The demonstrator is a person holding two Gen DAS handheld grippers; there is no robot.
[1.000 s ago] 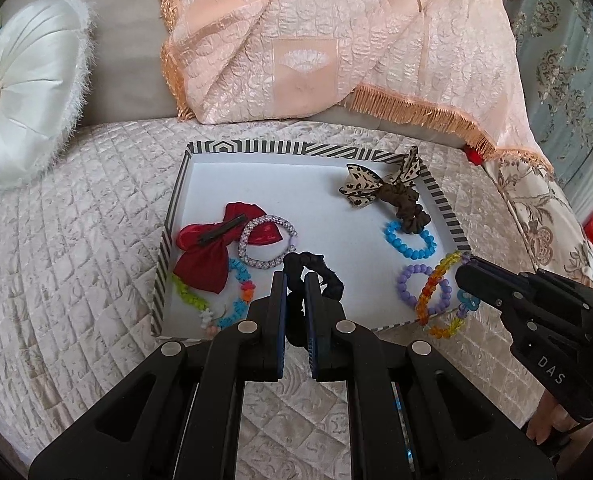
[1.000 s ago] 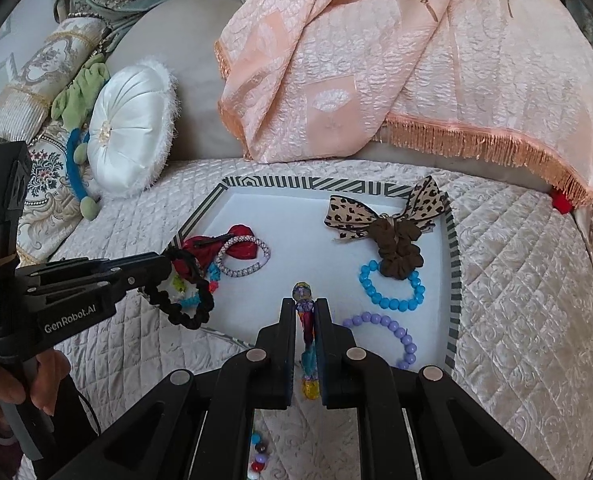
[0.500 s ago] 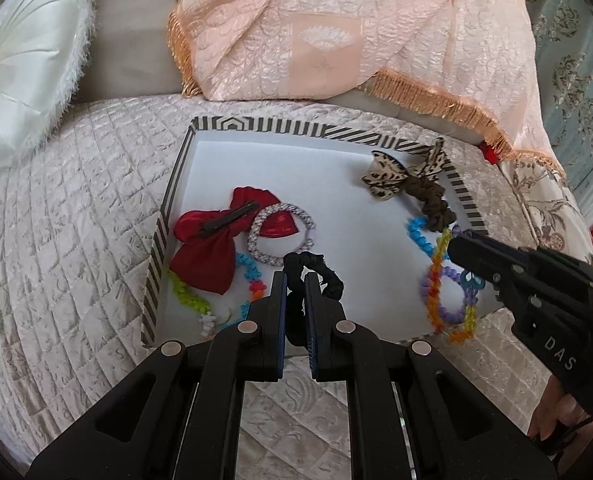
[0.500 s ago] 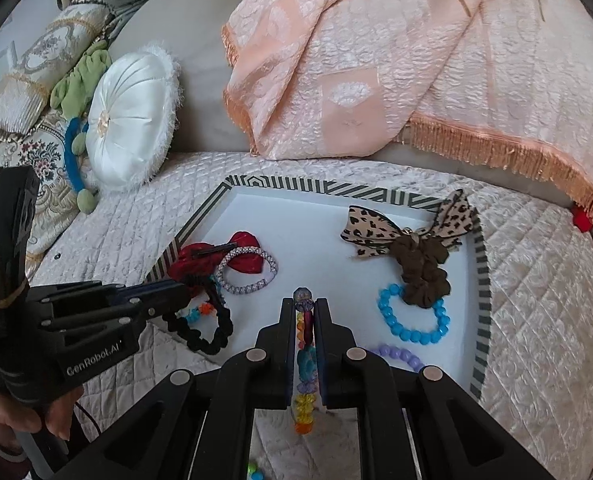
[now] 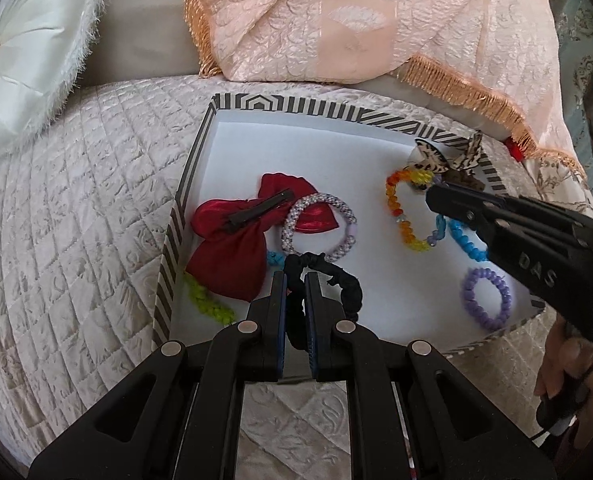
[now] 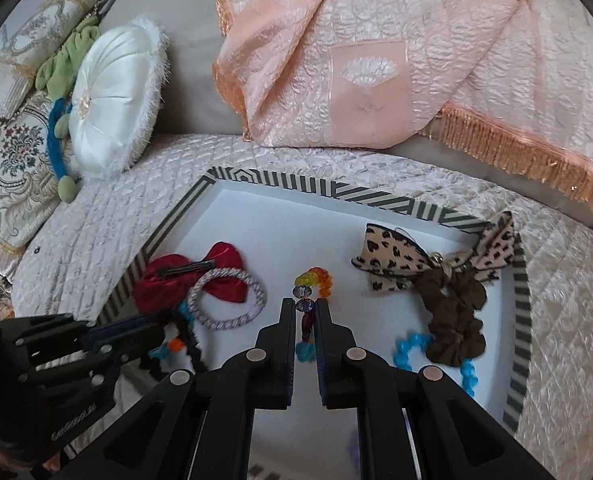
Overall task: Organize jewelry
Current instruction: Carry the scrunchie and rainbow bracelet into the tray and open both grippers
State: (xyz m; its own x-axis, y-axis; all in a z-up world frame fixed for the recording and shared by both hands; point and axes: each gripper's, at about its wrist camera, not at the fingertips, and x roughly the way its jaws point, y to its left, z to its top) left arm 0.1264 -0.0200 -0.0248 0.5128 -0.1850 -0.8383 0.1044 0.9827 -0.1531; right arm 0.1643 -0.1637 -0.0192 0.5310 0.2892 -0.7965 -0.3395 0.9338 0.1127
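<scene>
A shallow tray with a striped rim (image 5: 184,208) (image 6: 288,184) lies on a quilted bed. My left gripper (image 5: 295,280) (image 6: 156,326) is shut on a black scrunchie (image 5: 338,284) (image 6: 188,338), low over the tray's near left part. My right gripper (image 6: 306,306) (image 5: 432,196) is shut on a rainbow bead bracelet (image 6: 314,280) (image 5: 400,216) that hangs over the tray's middle right. In the tray lie a red bow (image 5: 236,240), a silver-lilac bracelet (image 5: 318,226), a leopard bow (image 6: 400,264) with a brown scrunchie (image 6: 452,320), a blue bracelet (image 5: 466,242) and a purple bracelet (image 5: 484,298).
A white round cushion (image 5: 20,60) sits at the back left and a peach fringed throw (image 5: 356,20) drapes behind the tray. Green beads (image 5: 208,304) lie at the tray's left rim. A person's hand (image 5: 564,360) holds the right gripper's handle.
Both grippers have come forward and lower over the tray. The right one carried the rainbow bracelet from the near right rim in over the tray's floor. The black scrunchie stays gripped.
</scene>
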